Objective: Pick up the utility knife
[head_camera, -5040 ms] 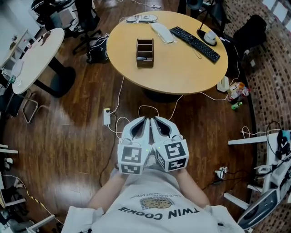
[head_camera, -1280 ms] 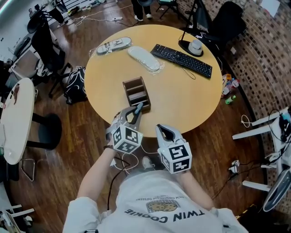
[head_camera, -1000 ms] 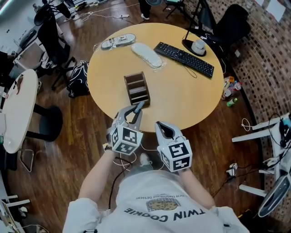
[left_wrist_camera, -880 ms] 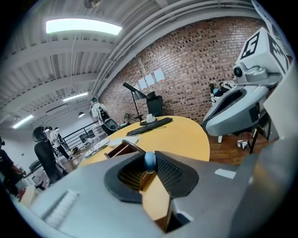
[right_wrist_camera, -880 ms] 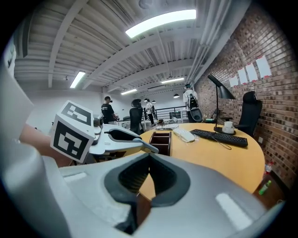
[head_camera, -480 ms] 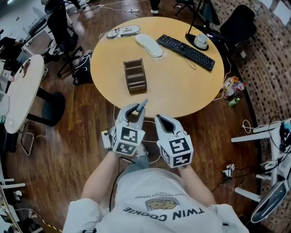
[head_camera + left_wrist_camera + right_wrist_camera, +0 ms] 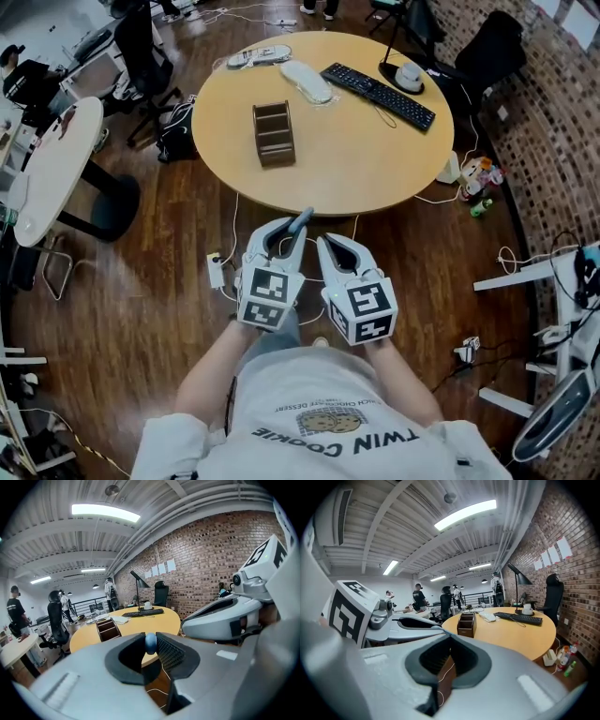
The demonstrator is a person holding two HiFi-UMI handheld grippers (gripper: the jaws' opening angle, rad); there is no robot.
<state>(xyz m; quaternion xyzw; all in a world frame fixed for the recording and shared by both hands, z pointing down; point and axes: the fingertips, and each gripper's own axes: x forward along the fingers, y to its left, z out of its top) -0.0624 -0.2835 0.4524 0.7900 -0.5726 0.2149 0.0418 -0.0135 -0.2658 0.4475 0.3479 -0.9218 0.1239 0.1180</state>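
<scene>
**A:** Seen from above, where is the utility knife [image 7: 300,222]?

**B:** It's in the left gripper [image 7: 287,231], off the table and over the wooden floor [image 7: 141,309]. Its blue-grey end pokes past the tips toward the round table [image 7: 375,159].

**A:** What does the left gripper view add?

**B:** It shows the grip. The pads [image 7: 169,651] are pinched on a rounded blue end, with the ribbed faces on either side of it. No view shows the blade. That camera also catches the brick wall [image 7: 206,569].

**A:** And the right gripper [image 7: 328,246]?

**B:** It's just beside the left one. In its own view the jaw tips are pressed together with nothing between them.

**A:** What else is around?

**B:** A brown desk organizer [image 7: 273,134], a black keyboard [image 7: 377,90] and a desk lamp [image 7: 405,66] are on the table, all well apart from both grippers. Cables [image 7: 246,202] trail across the floor below the table's near edge. Nothing lies between the grippers and the table.

**A:** Is anything hard to make out?

**B:** The people [image 7: 420,597] far back in the right gripper view are too small to make out.
</scene>
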